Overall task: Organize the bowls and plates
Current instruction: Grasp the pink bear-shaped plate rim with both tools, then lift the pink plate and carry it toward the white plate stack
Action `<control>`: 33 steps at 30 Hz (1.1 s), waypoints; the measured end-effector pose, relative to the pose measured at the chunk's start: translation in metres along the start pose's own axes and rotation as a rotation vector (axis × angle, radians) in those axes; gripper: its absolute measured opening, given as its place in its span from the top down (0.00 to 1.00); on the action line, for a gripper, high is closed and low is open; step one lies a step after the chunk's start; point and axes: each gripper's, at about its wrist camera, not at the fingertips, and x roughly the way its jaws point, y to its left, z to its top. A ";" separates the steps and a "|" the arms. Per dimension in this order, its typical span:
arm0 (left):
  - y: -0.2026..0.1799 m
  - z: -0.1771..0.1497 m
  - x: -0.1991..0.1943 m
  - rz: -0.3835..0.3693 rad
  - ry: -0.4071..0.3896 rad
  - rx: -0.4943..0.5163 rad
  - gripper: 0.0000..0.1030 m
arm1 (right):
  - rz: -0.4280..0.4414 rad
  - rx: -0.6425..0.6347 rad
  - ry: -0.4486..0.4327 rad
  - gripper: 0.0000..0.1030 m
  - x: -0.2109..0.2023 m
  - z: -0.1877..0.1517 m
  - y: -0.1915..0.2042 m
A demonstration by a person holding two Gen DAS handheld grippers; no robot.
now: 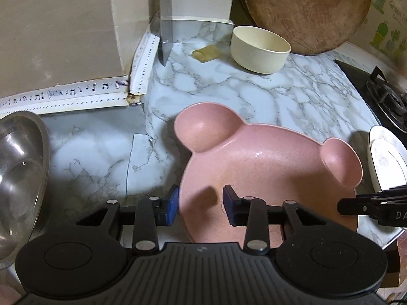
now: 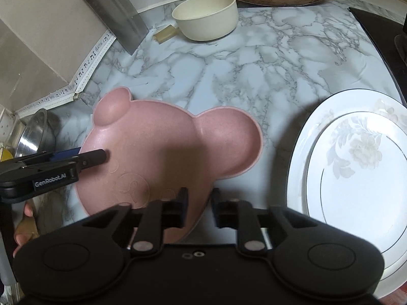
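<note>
Printed in white on the side of the left gripper (image 1: pixel 201 207): "GenRobot.AI". Along the wall trim (image 1: pixel 76 94), black music notes on white tape. At the far right, a sticker reading "Green", the rest blurred.

Centre of the marbled countertop (image 2: pixel 254 76): a matte, speckled pink plate (image 2: pixel 162 152) shaped like a bear head with 2 round ear wells. Left jaws straddling its rim, 1 blue pad outside, 1 inside, contact unclear. Right gripper (image 2: pixel 199 209) at the near rim, jaws narrow, grip impossible to tell.

Beside it, 2 stacked glossy white floral plates (image 2: pixel 356 165). Farther back, a cream bowl (image 1: pixel 260 48), round wooden board (image 1: pixel 305 10), steel cleaver (image 1: pixel 165 20). At left, a clear glass bowl (image 1: pixel 20 172).
</note>
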 end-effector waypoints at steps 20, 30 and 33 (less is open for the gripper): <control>-0.027 -0.013 -0.042 -0.040 -0.043 -0.112 0.86 | -0.022 -0.112 -0.135 0.91 -0.047 -0.002 -0.014; -0.113 -0.008 -0.056 -0.138 -0.105 -0.036 0.86 | -0.059 -0.066 -0.218 0.91 -0.106 -0.009 -0.082; -0.142 -0.007 -0.052 -0.156 -0.113 -0.004 0.86 | -0.077 -0.042 -0.240 0.91 -0.118 -0.011 -0.107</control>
